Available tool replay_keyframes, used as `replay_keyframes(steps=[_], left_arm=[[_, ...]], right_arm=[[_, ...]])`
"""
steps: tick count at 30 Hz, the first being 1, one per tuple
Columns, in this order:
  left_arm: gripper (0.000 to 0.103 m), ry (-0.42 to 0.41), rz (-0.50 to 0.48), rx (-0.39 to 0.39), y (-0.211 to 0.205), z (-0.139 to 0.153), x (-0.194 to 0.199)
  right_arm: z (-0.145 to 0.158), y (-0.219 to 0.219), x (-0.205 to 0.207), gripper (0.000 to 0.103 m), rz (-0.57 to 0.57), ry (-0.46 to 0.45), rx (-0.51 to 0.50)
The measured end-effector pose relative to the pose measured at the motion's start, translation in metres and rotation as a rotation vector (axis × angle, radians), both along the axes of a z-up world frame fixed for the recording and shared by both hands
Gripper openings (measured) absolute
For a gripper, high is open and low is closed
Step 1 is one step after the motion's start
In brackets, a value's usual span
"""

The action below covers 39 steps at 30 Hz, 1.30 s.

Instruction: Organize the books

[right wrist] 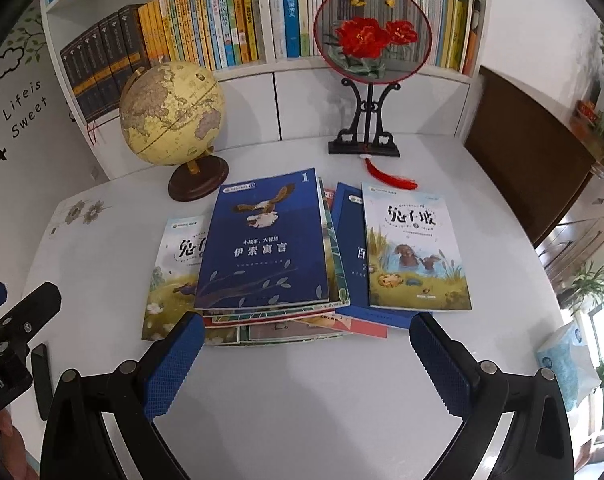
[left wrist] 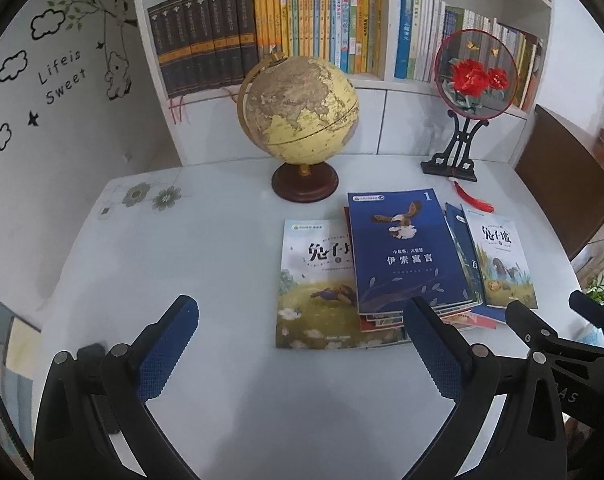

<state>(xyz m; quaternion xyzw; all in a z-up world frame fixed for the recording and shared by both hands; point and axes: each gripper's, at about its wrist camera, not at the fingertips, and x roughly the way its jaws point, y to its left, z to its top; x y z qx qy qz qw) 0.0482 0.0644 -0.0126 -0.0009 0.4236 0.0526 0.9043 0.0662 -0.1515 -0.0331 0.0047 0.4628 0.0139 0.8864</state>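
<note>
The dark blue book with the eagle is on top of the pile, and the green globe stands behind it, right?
Not quite. The round globe is yellow and brown, not green, as the right wrist view shows. The dark blue eagle book does top the pile, the globe behind.

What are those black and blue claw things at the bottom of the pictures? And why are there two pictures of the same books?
Those claws are two hand-held grippers. A person holds one in each hand, like big tongs, and each one has a small camera looking forward along its two fingers. That is why there are two pictures: one is from the left hand-held gripper, the other from the right hand-held gripper. The round lens bends everything a little.

Both are open and hold nothing. On the white table lies a messy pile of books, with a dark blue eagle book on top, a book with ducks on it at its right side, and a grassy green book half under the pile on the left. Behind them stand a globe and a round fan with red flowers. At the back is a full bookshelf.
</note>
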Motion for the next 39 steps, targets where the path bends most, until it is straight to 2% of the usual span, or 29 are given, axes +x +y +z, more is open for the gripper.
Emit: replay_keyframes(steps=[5,9,11,16,20,21,23,26,28,30,39], left_arm=[[0.102,-0.017,-0.066,0.007,-0.003,-0.006,0.011],[0.102,0.007,-0.126,0.01,-0.007,-0.017,0.031],[0.102,0.028,-0.149,-0.04,-0.006,-0.03,0.046],[0.102,0.059,-0.203,-0.113,-0.014,-0.067,0.072],[0.102,0.119,-0.231,-0.216,-0.018,-0.102,0.096],[0.102,0.13,-0.23,-0.236,-0.018,-0.11,0.102],[0.101,0.147,-0.224,-0.242,-0.019,-0.122,0.11],[0.1,0.152,-0.23,-0.21,-0.025,-0.134,0.122],[0.095,0.168,-0.238,-0.22,-0.028,-0.141,0.129],[0.084,0.192,-0.239,-0.238,-0.029,-0.148,0.135],[0.075,0.235,-0.227,-0.295,-0.028,-0.166,0.147]], right_arm=[[0.002,-0.003,-0.003,0.103,-0.002,-0.047,-0.01],[-0.004,-0.018,0.004,0.101,0.004,-0.042,0.063],[-0.012,-0.025,0.012,0.092,0.026,-0.028,0.108],[-0.043,-0.038,0.04,0.088,0.071,0.003,0.188],[-0.067,-0.045,0.062,0.069,0.132,0.034,0.262],[-0.074,-0.045,0.069,0.068,0.148,0.043,0.273],[-0.085,-0.043,0.08,0.067,0.166,0.064,0.262],[-0.099,-0.039,0.095,0.063,0.191,0.091,0.257],[-0.107,-0.036,0.102,0.057,0.205,0.107,0.254],[-0.114,-0.033,0.108,0.05,0.216,0.121,0.242],[-0.129,-0.033,0.118,0.049,0.201,0.144,0.205]])
